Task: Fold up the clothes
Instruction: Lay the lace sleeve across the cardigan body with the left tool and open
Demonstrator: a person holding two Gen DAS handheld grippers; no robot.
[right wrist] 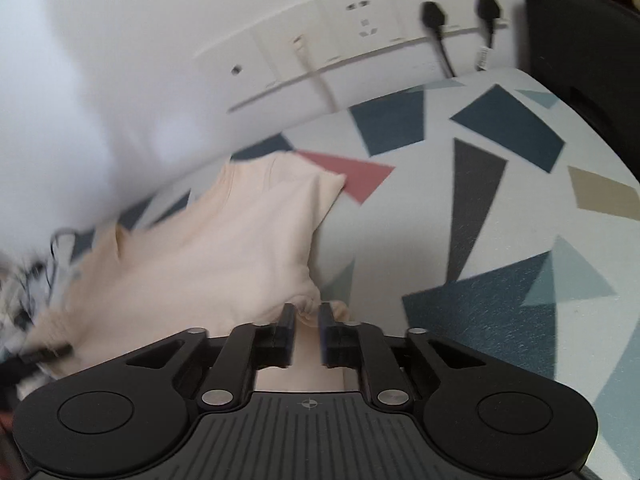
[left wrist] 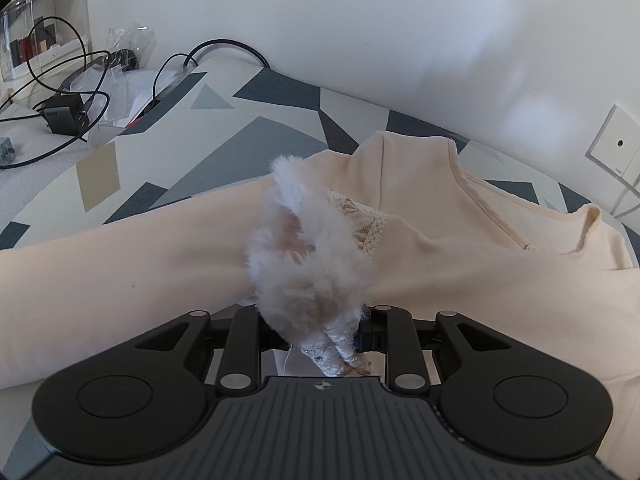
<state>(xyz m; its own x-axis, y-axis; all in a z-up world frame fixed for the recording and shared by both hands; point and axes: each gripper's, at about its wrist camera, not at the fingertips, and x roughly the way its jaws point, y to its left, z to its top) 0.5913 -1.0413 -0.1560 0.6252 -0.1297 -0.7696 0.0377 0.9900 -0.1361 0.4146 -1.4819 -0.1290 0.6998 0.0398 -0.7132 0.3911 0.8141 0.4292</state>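
**Cream garment on the patterned table, left claw pinching its fluffy cuff**

A cream garment (left wrist: 460,264) is lying spread over the table (left wrist: 256,136), which is wearing a cover with dark blue, grey and beige triangles. In the left wrist view the neckline is pointing toward the white wall, and one sleeve is stretching across to the left.

The left gripper (left wrist: 324,330) is pinching the sleeve end: a white fluffy cuff (left wrist: 304,256) with a knitted part is standing up from between its jaws, which are pressing on it from both sides.

The right gripper (right wrist: 307,316) is sitting at the edge of the same garment (right wrist: 224,248). Its jaws are standing a little apart, and a small bunch of cream cloth is lying in the gap between them. The pads are not pressing on it, as far as the blurred picture is showing.

At the far left of the table, a black charger (left wrist: 66,114) with cables is resting near a clear plastic box (left wrist: 44,28). Wall sockets (right wrist: 360,24) with two black plugs are showing behind the table.
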